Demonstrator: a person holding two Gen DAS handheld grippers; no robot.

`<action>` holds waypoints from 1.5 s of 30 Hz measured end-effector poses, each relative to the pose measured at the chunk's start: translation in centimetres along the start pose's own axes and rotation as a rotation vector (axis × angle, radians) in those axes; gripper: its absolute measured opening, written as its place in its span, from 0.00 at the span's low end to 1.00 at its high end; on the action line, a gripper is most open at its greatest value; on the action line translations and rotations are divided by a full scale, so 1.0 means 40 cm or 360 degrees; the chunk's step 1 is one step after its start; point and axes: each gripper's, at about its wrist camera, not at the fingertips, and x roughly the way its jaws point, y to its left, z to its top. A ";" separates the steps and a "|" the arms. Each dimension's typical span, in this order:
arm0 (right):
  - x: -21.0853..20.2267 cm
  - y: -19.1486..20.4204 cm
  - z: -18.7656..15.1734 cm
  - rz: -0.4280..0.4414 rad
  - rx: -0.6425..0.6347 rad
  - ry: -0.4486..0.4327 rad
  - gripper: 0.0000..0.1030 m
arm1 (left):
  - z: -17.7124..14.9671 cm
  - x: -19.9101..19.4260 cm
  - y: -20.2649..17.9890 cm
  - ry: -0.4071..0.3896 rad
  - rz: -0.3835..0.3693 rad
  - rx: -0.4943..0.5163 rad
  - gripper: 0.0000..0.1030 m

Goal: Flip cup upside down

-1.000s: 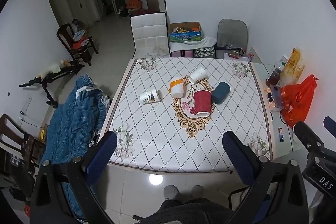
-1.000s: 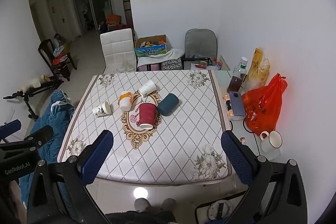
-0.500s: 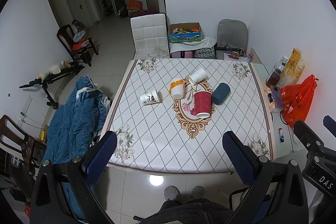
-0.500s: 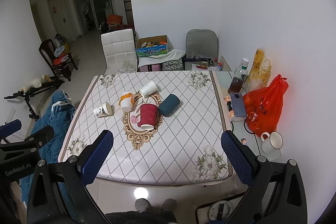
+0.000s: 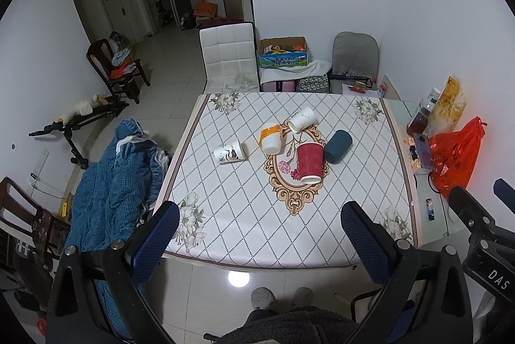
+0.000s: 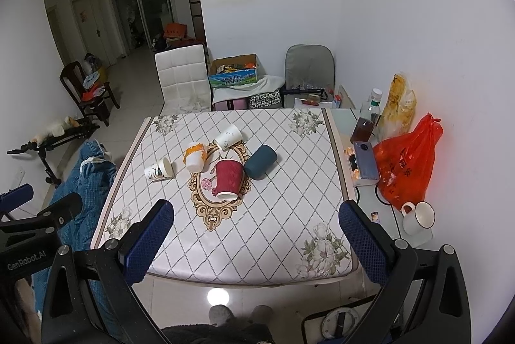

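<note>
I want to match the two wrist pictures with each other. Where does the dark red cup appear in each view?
Left wrist view: the dark red cup lies on its side right of centre, on the table, beside the dark teal cup.
Right wrist view: the same cup lies a little left of centre.
Shared landmark: the gold oval ornament printed on the tablecloth, partly under the cup.

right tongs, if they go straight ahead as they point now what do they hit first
Probably the red cup lying on the table; the right tongs are open and empty, with nothing nearer in line, though depth is unclear.
</note>
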 end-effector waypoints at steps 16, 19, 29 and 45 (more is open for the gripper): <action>-0.014 0.005 0.017 0.0010 -0.0005 -0.0029 1.00 | 0.012 -0.018 -0.002 -0.0031 -0.0011 -0.0014 1.00; -0.015 0.004 0.018 0.0012 -0.0004 -0.0030 1.00 | 0.014 -0.021 -0.004 -0.0037 -0.0012 -0.0016 1.00; -0.022 0.003 0.017 0.0017 -0.0009 -0.0032 1.00 | 0.014 -0.029 0.000 -0.0035 -0.0015 -0.0031 1.00; -0.027 0.000 0.015 0.0044 -0.0032 -0.0034 1.00 | -0.003 -0.039 0.008 -0.0038 -0.0013 -0.0047 1.00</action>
